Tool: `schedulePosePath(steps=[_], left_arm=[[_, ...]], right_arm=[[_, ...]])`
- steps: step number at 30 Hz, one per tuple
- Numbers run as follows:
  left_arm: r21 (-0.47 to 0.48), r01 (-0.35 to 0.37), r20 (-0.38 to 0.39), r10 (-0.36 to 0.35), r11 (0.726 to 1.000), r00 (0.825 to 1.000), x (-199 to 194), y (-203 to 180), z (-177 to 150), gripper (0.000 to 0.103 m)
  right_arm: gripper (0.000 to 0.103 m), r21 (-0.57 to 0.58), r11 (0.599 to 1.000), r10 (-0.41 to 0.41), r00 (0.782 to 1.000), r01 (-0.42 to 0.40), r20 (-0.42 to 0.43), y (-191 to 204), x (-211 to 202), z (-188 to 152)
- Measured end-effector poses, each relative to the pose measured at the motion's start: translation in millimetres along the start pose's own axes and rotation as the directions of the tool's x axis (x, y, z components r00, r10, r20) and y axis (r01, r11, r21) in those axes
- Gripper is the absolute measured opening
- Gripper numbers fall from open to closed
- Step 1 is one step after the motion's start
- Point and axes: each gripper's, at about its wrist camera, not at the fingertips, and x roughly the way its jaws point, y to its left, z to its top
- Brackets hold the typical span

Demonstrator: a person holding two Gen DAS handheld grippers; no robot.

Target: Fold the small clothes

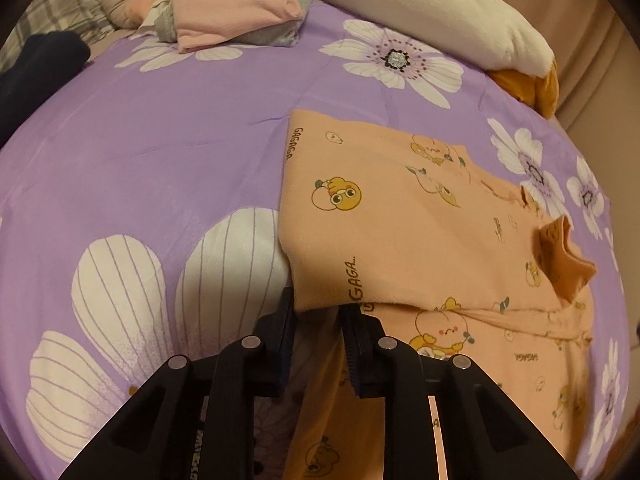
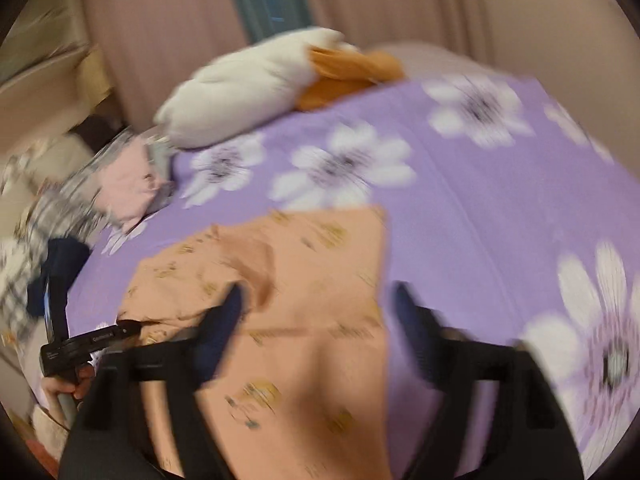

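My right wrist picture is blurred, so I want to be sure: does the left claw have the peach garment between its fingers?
Observer: Yes. In the left wrist view, the left claw has the folded corner of the peach garment between its fingers.
Operator: Is the garment already folded once?
Observer: Yes. An upper layer lies over a lower one, and its fold edge runs across just ahead of the claw.
Operator: What lies beyond it, at the far side?
Observer: A folded pink cloth rests on top of grey clothes.
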Motion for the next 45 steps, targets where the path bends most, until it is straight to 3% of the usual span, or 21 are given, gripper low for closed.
schedulePosePath(steps=[2, 4, 7, 9, 11, 13, 14, 15, 17, 19, 22, 24, 26, 32, 34, 37, 39, 42, 45], left_arm=[[-0.011, 0.019, -0.003, -0.019, 1.0, 1.0, 1, 6, -1, 0.023], [-0.014, 0.038, -0.004, -0.038, 0.999, 0.999, 0, 9, -1, 0.023], [-0.004, 0.044, 0.006, -0.044, 0.999, 0.999, -1, 9, -3, 0.023], [0.013, 0.029, 0.009, -0.029, 1.0, 1.0, -1, 6, -3, 0.023], [0.025, 0.011, 0.016, -0.011, 1.0, 1.0, 0, 2, -4, 0.023], [0.021, 0.008, 0.016, -0.008, 1.0, 1.0, 0, 2, -4, 0.023], [0.017, 0.009, 0.016, -0.01, 1.0, 1.0, 0, 3, -4, 0.023], [0.014, 0.011, 0.015, -0.011, 1.0, 1.0, 0, 3, -4, 0.023], [0.011, 0.008, 0.016, -0.008, 1.0, 1.0, 0, 3, -4, 0.023], [0.009, -0.004, 0.023, 0.004, 1.0, 1.0, 0, 1, -5, 0.023], [0.011, -0.03, 0.033, 0.03, 0.999, 0.999, -2, -3, -5, 0.023], [0.005, -0.037, 0.029, 0.036, 0.999, 0.999, -2, -3, -5, 0.023], [0.007, -0.042, 0.025, 0.042, 0.999, 0.999, -2, -5, -4, 0.023], [-0.003, -0.031, 0.028, 0.031, 1.0, 0.999, 1, -1, -2, 0.023], [-0.03, -0.009, 0.022, 0.009, 1.0, 1.0, 0, 4, 0, 0.023], [-0.06, 0.013, 0.004, -0.013, 0.998, 1.0, -5, 10, 3, 0.023], [-0.079, 0.036, -0.006, -0.037, 0.996, 0.999, -13, 13, 3, 0.023], [-0.124, 0.085, 0.003, -0.086, 0.989, 0.996, -36, 23, 6, 0.023], [-0.145, -0.042, 0.106, 0.058, 0.989, 0.993, -70, 30, 12, 0.023]], right_arm=[[0.096, -0.029, 1.0, -0.012, 1.0, 0.012, -0.007, 15, 22, 6], [0.096, -0.023, 0.999, -0.037, 0.996, 0.035, -0.079, 30, 64, 12], [0.094, -0.01, 0.998, 0.052, 0.977, -0.056, -0.204, 46, 109, 10], [0.091, -0.029, 1.0, -0.006, 0.971, -0.001, -0.24, 57, 131, 5], [0.09, -0.048, 0.999, -0.035, 0.976, 0.025, -0.217, 66, 145, 4], [0.061, -0.059, 0.997, -0.064, 0.979, 0.053, -0.195, 71, 155, 5], [0.032, -0.051, 0.996, -0.076, 0.978, 0.068, -0.192, 73, 158, 5], [0.012, -0.017, 0.997, -0.076, 0.977, 0.074, -0.2, 69, 161, 9], [0.005, 0.034, 0.995, -0.089, 0.979, 0.097, -0.185, 63, 162, 14], [0.005, 0.122, 0.988, -0.081, 0.985, 0.099, -0.15, 44, 148, 20], [0.005, 0.288, 0.957, 0.027, 0.993, 0.008, -0.119, 11, 122, 27], [0.005, 0.348, 0.938, 0.018, 0.997, 0.007, -0.069, -10, 99, 32], [0.005, 0.355, 0.935, -0.003, 0.999, 0.021, -0.051, -21, 86, 32], [0.009, 0.361, 0.926, -0.055, 0.984, 0.113, -0.168, -49, 107, 1], [0.007, 0.357, 0.928, -0.053, 0.984, 0.111, -0.169, -52, 111, -6], [0.019, 0.309, 0.945, -0.05, 0.98, 0.109, -0.194, -49, 105, 3], [0.028, 0.249, 0.957, -0.094, 0.973, 0.146, -0.209, -50, 90, 10], [0.043, 0.266, 0.951, -0.126, 0.982, 0.16, -0.141, -66, 60, 16], [0.043, 0.313, 0.938, -0.122, 0.988, 0.145, -0.091, -79, 39, 17]])
